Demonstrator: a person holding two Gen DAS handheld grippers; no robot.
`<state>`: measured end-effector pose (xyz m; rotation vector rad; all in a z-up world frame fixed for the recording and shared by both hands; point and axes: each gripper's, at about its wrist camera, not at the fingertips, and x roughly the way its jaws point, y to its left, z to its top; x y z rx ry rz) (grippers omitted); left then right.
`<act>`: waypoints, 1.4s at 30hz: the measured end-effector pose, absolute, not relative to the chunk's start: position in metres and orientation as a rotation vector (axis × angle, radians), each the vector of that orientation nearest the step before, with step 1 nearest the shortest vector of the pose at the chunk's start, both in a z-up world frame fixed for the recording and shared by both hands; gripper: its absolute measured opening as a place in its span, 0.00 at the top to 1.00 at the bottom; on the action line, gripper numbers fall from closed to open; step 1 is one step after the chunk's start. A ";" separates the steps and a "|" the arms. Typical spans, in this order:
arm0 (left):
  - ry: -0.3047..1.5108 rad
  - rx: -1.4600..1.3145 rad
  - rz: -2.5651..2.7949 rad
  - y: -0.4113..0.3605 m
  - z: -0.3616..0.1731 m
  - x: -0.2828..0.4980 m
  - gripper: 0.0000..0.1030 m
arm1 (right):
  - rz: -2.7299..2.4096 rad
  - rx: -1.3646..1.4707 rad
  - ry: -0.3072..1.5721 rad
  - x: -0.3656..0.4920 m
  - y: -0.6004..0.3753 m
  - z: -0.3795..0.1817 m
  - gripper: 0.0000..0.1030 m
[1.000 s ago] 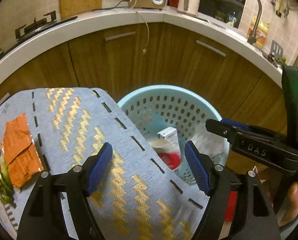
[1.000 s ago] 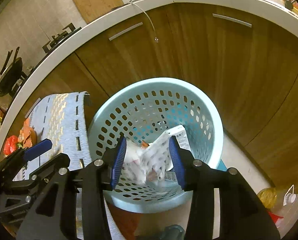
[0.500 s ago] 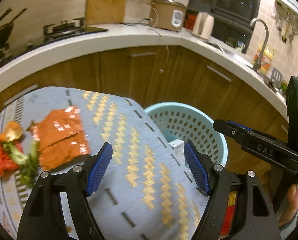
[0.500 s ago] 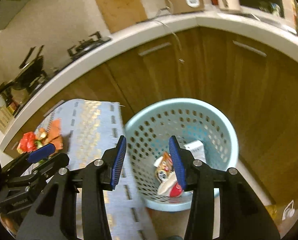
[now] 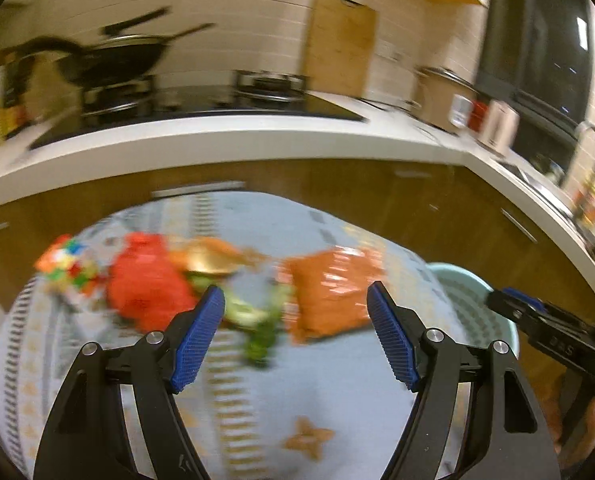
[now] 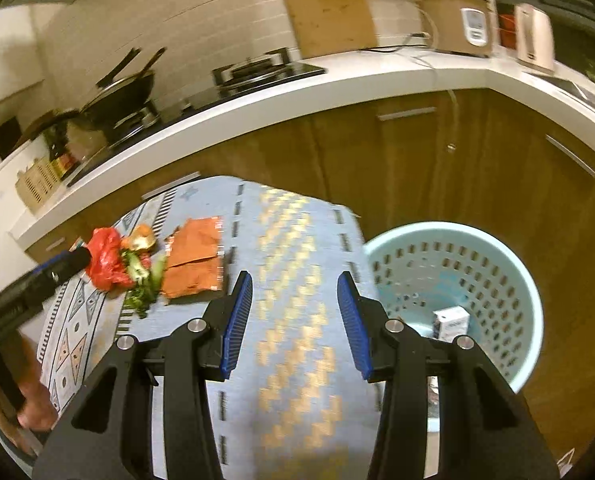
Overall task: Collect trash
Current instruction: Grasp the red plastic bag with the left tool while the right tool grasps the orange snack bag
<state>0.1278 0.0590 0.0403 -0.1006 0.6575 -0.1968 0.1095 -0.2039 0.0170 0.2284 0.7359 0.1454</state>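
Observation:
Trash lies on a grey patterned cloth (image 6: pixel 293 280): an orange wrapper (image 5: pixel 329 292) (image 6: pixel 195 264), a red plastic bag (image 5: pixel 145 284) (image 6: pixel 105 260), green vegetable scraps (image 5: pixel 261 332) (image 6: pixel 143 284), an orange peel (image 5: pixel 213 258) and a colourful packet (image 5: pixel 67 266). My left gripper (image 5: pixel 295 336) is open and empty, just short of the scraps and wrapper. My right gripper (image 6: pixel 295 320) is open and empty over the cloth's middle. The light blue basket (image 6: pixel 505 252) (image 5: pixel 457 276) stands to the right, with a white carton (image 6: pixel 451 322) inside.
Brown cabinets and a white counter (image 6: pixel 337 80) curve behind. A wok (image 6: pixel 121 92), stove, cutting board (image 6: pixel 325 8), rice cooker (image 6: pixel 457 16) and kettle stand on the counter. The left wrist view is blurred by motion.
Both grippers swung left, away from the basket toward the trash on the cloth. The right gripper let go of its trash into the basket and is empty now.

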 end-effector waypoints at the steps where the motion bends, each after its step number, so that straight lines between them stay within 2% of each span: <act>1: 0.655 -0.115 -0.177 0.070 0.041 0.129 0.29 | 0.155 0.219 0.738 0.112 -0.198 0.017 0.60; 3: 0.660 -0.145 -0.128 0.095 0.039 0.134 0.29 | 0.180 0.196 0.746 0.118 -0.182 0.018 0.59; 5: 0.666 -0.160 -0.061 0.116 0.036 0.141 0.19 | 0.200 0.166 0.750 0.124 -0.164 0.018 0.50; 7: 0.666 -0.162 -0.022 0.130 0.032 0.148 0.17 | 0.215 0.142 0.755 0.129 -0.151 0.018 0.45; 13: 0.716 -0.191 0.003 0.154 0.009 0.177 0.16 | 0.227 0.093 0.784 0.154 -0.119 0.008 0.36; 19: 0.698 -0.239 -0.021 0.159 -0.009 0.192 0.13 | 0.237 0.093 0.735 0.167 -0.109 0.002 0.34; 21: 0.697 -0.251 -0.019 0.159 -0.014 0.195 0.13 | 0.210 0.096 0.659 0.166 -0.109 -0.001 0.26; 30: 0.718 -0.225 -0.038 0.147 -0.034 0.198 0.14 | 0.208 0.107 0.705 0.184 -0.104 -0.020 0.25; 31: 0.724 -0.227 -0.032 0.147 -0.034 0.199 0.14 | 0.209 0.104 0.712 0.186 -0.102 -0.021 0.25; 35: 0.734 -0.245 -0.013 0.153 -0.037 0.201 0.38 | 0.209 0.098 0.755 0.196 -0.096 -0.027 0.25; 38: 0.722 -0.248 -0.018 0.154 -0.036 0.199 0.51 | 0.221 0.107 0.774 0.200 -0.096 -0.030 0.25; 42: 0.686 -0.241 -0.015 0.153 -0.032 0.193 0.55 | 0.242 0.094 0.814 0.204 -0.090 -0.036 0.25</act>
